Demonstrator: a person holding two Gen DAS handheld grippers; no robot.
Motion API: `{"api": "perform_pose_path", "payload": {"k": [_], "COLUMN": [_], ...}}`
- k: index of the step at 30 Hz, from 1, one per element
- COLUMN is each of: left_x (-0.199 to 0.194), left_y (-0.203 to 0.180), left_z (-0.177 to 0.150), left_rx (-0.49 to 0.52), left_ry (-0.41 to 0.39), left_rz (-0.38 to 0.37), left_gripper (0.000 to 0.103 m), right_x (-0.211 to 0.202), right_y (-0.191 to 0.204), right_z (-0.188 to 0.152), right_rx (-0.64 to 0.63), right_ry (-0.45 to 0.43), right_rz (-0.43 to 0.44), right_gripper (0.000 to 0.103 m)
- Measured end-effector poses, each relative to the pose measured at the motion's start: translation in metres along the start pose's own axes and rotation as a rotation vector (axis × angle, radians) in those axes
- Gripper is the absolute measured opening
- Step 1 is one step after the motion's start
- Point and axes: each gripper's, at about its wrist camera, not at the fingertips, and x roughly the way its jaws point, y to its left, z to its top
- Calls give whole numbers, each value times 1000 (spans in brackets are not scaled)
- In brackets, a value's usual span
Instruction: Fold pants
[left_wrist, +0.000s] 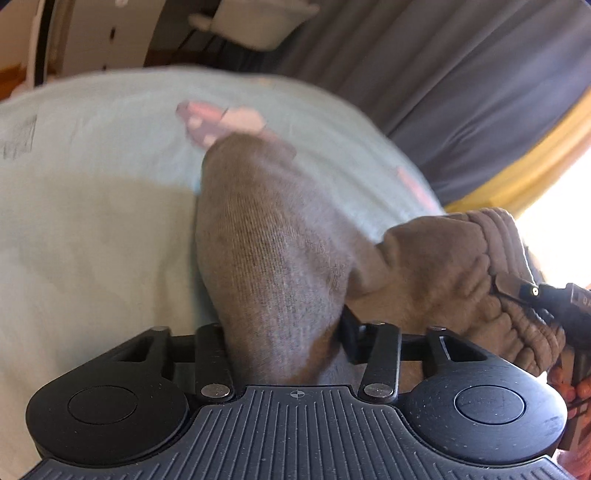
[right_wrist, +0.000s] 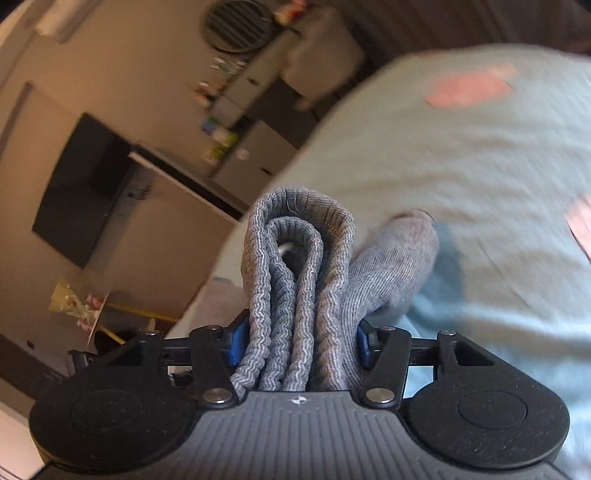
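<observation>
Where your work lies, the surface is a bed (left_wrist: 74, 221) under one pale mint sheet, printed with pink patches (right_wrist: 469, 88) — three show in the right view. Behind it you have grey curtains (left_wrist: 461, 92) with a yellow strip below, a beige wall, one dark screen (right_wrist: 81, 192), one round vent (right_wrist: 238, 26) and a cluttered grey cabinet (right_wrist: 251, 110). One pair of grey knit pants (left_wrist: 266, 240) is raised off the sheet, strung between your two grippers. Your left gripper (left_wrist: 284, 339) clamps a single bunched leg between its fingers. Your right gripper (right_wrist: 295, 343) pinches the ribbed waistband (right_wrist: 295, 266), doubled into several layers — pads pressed against both sides. Both views are blurred.
</observation>
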Motion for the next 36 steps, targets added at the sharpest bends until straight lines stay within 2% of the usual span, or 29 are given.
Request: {"api": "perform_pose_path", "payload": {"k": [3,4,5,6,8,11,14,18,20,21,22,23,27,31,33,36], "left_x": [-15,-17,-18,-19,-20,-24,-32,-38,-37,-36,-35,-31,-31,-47,-49,-55], "left_y": [-7,-10,-12,-14,-19,-28,-35,-40,-40,-38,-36,-33,-30,-38,-38,-34], "left_z": [9,13,14,13,7,-11,-33,-60,-73,-77,-80,-82,-82,-90,-95,-98], "left_rx": [17,22,26,38,82,147,123,108,110,113,113,114,64,92,102,52], "left_ry": [-77,-94,-102,-111,-134,-164,-186,-172,-135,-118,-109,-99,-99,-134,-143,-159], "left_rz": [-6,22,58,105,223,336,326,339,358,371,377,377,374,362,380,389], "left_gripper": [43,47,56,58,67,78,80,80,87,88,89,91,92,91,92,91], "right_x": [-2,-3,-4,-6,-15,-22,-23,-11,-6,-1,5,7,3,-14,-18,-20], "right_y": [18,20,18,13,6,15,27,29,24,23,23,21,18,35,38,33], "right_z": [17,24,30,35,35,20,-6,-34,-43,-47,-50,-53,-51,-64,-75,-95], "right_rx": [-60,-70,-59,-28,0,-97,-169,-208,-244,-290,-329,-345,-252,-308,-326,-366], "right_ry": [-44,-50,-53,-62,-113,-95,-85,-32,0,10,28,40,46,9,59,121], "right_rz": [-25,-48,-76,-113,-214,-304,-333,-386,-479,-546,-581,-584,-602,-629,-643,-648], "right_gripper": [56,58,67,75,84,85,85,85,85,90,91,91,92,94,94,94]}}
